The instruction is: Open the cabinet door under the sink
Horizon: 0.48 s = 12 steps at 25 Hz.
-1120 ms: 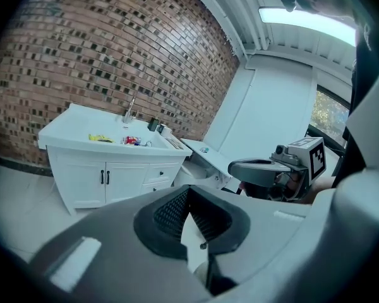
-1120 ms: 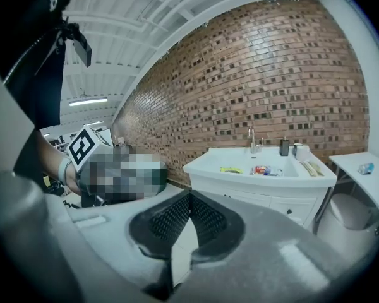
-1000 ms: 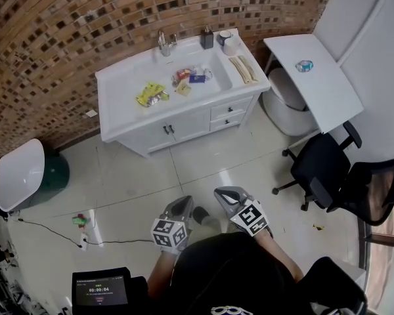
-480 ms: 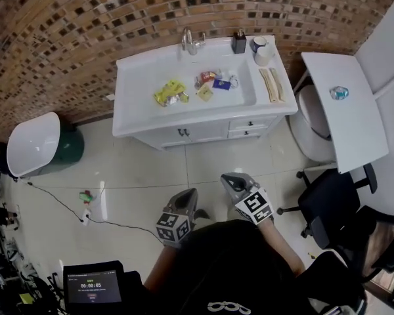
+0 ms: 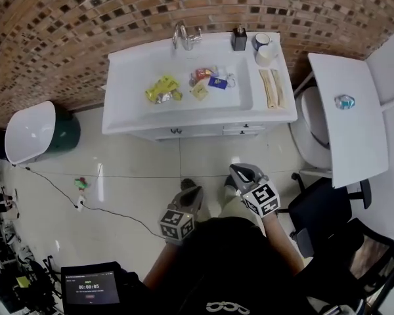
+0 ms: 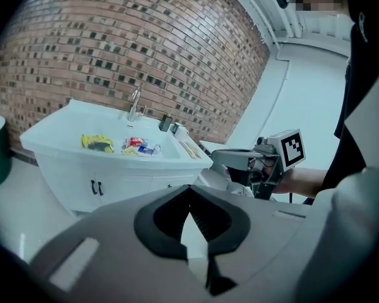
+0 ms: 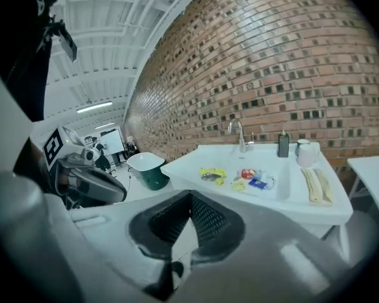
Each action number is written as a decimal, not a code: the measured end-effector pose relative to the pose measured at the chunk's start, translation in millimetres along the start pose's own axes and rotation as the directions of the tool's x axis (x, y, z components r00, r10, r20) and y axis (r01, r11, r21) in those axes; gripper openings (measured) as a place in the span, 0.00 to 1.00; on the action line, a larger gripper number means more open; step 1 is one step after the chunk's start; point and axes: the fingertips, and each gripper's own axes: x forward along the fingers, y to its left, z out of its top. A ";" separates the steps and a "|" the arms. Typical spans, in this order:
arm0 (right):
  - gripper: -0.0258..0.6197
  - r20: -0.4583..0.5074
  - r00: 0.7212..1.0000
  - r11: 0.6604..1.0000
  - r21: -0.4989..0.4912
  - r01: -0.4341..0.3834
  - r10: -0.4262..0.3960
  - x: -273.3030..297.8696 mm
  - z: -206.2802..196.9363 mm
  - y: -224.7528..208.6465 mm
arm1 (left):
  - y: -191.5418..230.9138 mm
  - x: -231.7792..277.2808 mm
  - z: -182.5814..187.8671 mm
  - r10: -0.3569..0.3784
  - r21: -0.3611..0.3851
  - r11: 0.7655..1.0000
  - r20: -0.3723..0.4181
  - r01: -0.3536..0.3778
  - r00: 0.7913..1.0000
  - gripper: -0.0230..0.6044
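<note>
The person wears a black top [image 5: 230,261]; the grey left gripper [image 5: 191,193] and right gripper [image 5: 240,172] carry black-and-white marker cubes [image 5: 176,225].

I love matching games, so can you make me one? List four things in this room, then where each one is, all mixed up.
Things:
1. yellow packet
2. dark bottle
3. green bin
4. small blue thing

Places:
A. on the white table
B. lying on the sink, left of the other packets
C. on the floor, left of the sink
D. standing beside the white cups

Pairs: 1-B, 2-D, 3-C, 4-A
</note>
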 end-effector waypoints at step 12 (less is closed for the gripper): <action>0.03 -0.064 0.998 0.999 -0.032 -0.007 0.005 41.6 9.4 10.3 | 44.9 13.6 22.4 -0.058 -0.016 0.998 -0.004 0.058 0.998 0.06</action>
